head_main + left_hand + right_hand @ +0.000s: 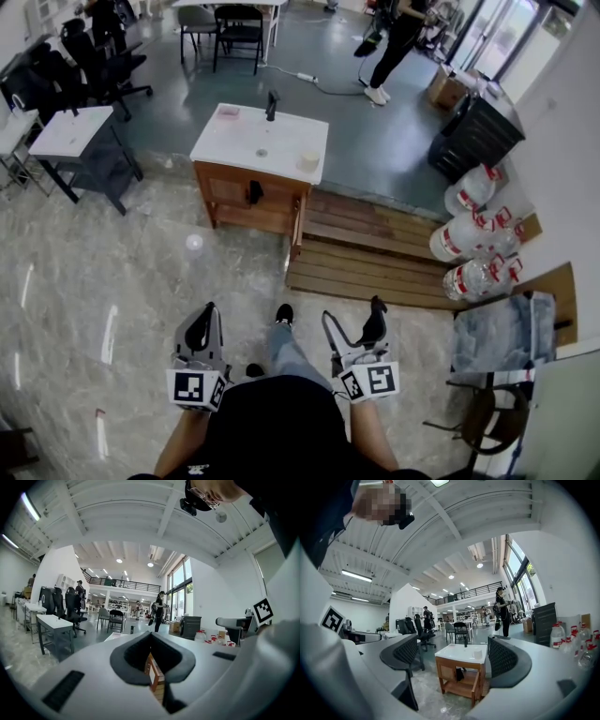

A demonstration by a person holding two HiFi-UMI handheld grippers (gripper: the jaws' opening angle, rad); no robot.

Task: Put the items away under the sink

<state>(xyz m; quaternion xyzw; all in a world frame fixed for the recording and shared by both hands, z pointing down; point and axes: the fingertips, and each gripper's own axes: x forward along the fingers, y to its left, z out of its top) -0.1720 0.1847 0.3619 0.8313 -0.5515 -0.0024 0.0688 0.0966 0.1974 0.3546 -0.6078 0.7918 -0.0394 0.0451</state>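
Observation:
A wooden sink cabinet (248, 199) with a white basin top (261, 141) stands a few steps ahead on the floor. On top are a black faucet (272, 103), a pink item (228, 112) and a white cup (307, 161). Its right door (298, 225) hangs open, and a black item (254, 192) sits on the shelf inside. My left gripper (199, 330) is shut and empty near my legs. My right gripper (352, 323) is open and empty, and the cabinet (459, 674) with the cup (477, 654) shows between its jaws. A sliver of the cabinet (155, 679) shows past the left gripper (151, 654).
A low slatted wooden platform (375, 248) lies right of the cabinet, with big water jugs (469, 234) beyond it. A chair draped in cloth (502, 337) is at my right. A grey desk (75, 131) stands left. A person (398, 37) walks at the back.

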